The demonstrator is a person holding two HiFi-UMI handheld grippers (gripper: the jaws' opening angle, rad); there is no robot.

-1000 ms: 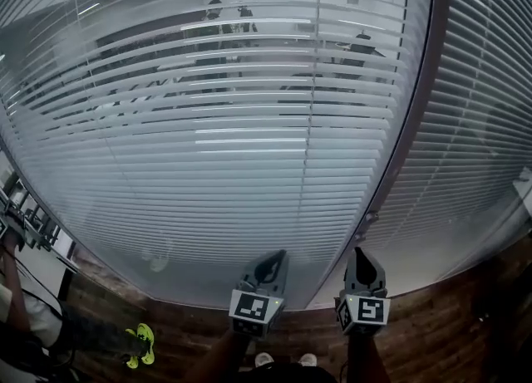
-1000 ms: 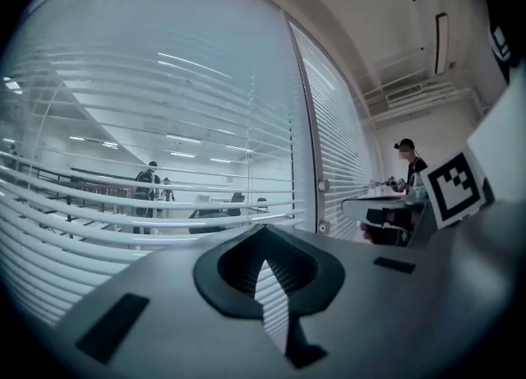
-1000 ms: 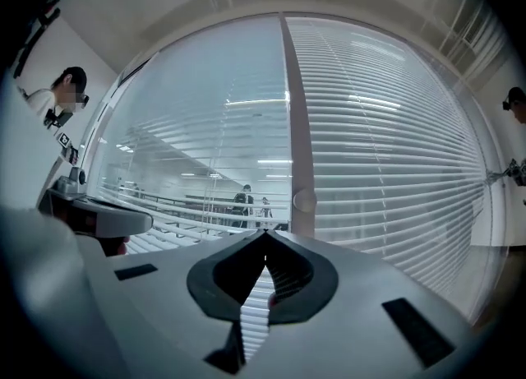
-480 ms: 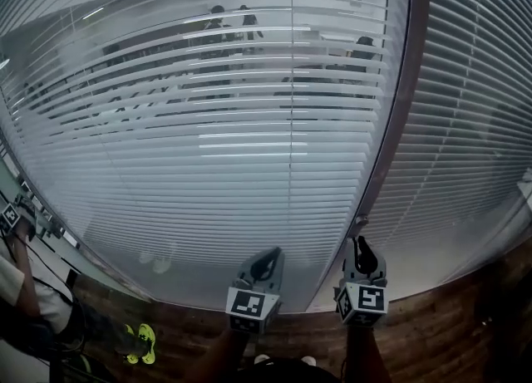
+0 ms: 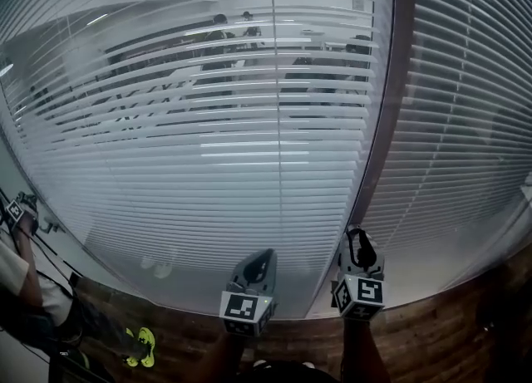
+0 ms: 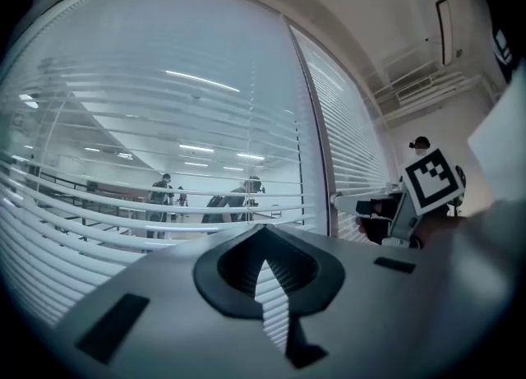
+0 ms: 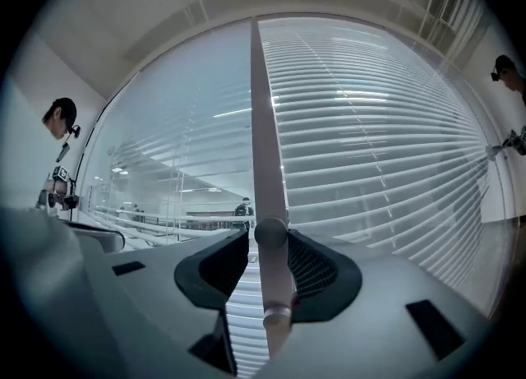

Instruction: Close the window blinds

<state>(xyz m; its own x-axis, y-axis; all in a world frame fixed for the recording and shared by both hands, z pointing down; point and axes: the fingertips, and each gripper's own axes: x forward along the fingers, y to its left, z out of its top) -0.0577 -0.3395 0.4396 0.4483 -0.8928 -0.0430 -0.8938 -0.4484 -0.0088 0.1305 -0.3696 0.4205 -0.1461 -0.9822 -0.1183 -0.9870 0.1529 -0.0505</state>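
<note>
The left window blind (image 5: 208,165) hangs with its slats partly tilted, so the room behind shows through. The right blind (image 5: 465,124) looks more closed. A brown mullion (image 5: 386,124) divides them. The pale tilt wand (image 7: 267,205) hangs straight down between the jaws of my right gripper (image 7: 269,262), (image 5: 359,242). Those jaws have just been opening and now stand apart around the wand, with a gap showing on its left side. My left gripper (image 5: 264,257), (image 6: 265,287) is held beside it near the left blind's bottom, shut and empty.
Several people (image 5: 218,36) stand behind the glass. A person (image 5: 21,290) with marker cubes is at the far left, near yellow-green shoes (image 5: 141,346). Another person (image 7: 59,135) shows in the right gripper view. A dark wooden sill (image 5: 432,331) runs below the blinds.
The right gripper's jaws have gone from shut to apart around the wand. Both grippers have drifted a little to the left and upward in the head view; the mullion has shifted left too.
</note>
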